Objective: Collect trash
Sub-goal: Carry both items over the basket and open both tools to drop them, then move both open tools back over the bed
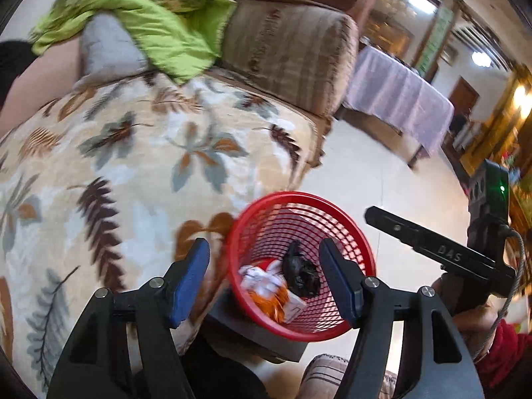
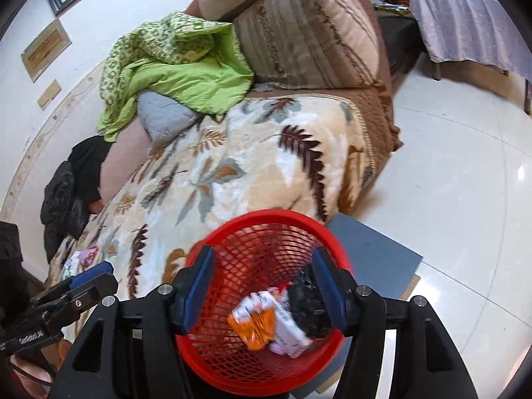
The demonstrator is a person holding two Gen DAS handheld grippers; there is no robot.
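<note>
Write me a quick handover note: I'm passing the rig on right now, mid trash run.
Left claw: open, empty, over the bin.
Right claw: open, empty, over the bin too.
Bin: red mesh, on a grey board beside the sofa.
Done: orange-white wrapper and black bag are in the bin.
Left: small pinkish bits lie on the sofa blanket near its left edge, possibly trash; too blurred to tell. Check them next.
</note>
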